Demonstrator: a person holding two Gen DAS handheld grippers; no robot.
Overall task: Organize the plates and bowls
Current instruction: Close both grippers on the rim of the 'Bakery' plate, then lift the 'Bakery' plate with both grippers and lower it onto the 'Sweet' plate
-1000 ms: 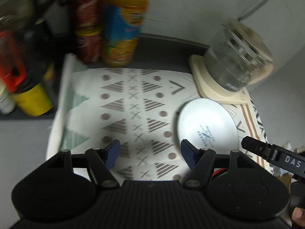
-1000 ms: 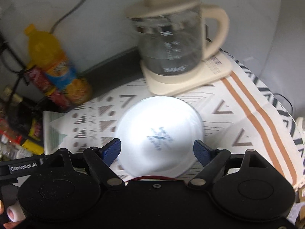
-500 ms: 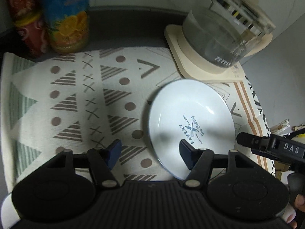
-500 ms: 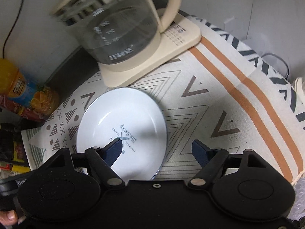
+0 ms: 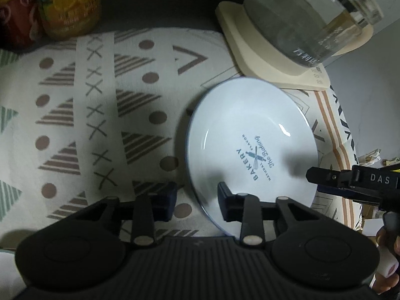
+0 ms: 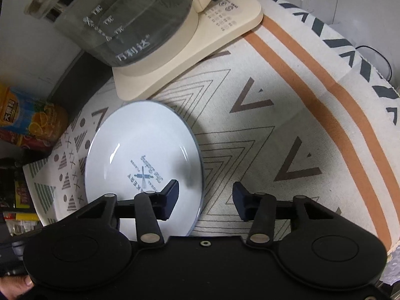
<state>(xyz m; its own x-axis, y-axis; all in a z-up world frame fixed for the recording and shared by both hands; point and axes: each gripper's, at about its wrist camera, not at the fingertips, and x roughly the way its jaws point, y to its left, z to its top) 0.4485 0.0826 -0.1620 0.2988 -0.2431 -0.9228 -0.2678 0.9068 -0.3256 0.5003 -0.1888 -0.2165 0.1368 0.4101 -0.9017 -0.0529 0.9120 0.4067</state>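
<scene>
The round white glazed plate with a thin blue rim and a blue "BAKERY" print [image 5: 250,147] is judged to be ceramic: stiff, moderately heavy, breakable if knocked, and slick under the pads because of the gloss visible on its well. The shallow, flat-lying form offers no wall to grasp; the only practical hold is across the raised rim, one finger over the lip and one slid under it, with the cloth giving slightly beneath.

The plate lies flat on the cream patterned cloth mat [image 5: 100,115], just in front of the cream kettle base [image 5: 262,57], its far edge nearly touching that base. The glass kettle [image 6: 120,22] stands on the base.

The left gripper [image 5: 197,201] has its fingers spread, straddling the plate's near-left rim: one finger over the plate, the other over the mat. Contact cannot be confirmed. The right gripper [image 6: 206,200] is likewise spread, straddling the near-right rim, pinching nothing.
</scene>
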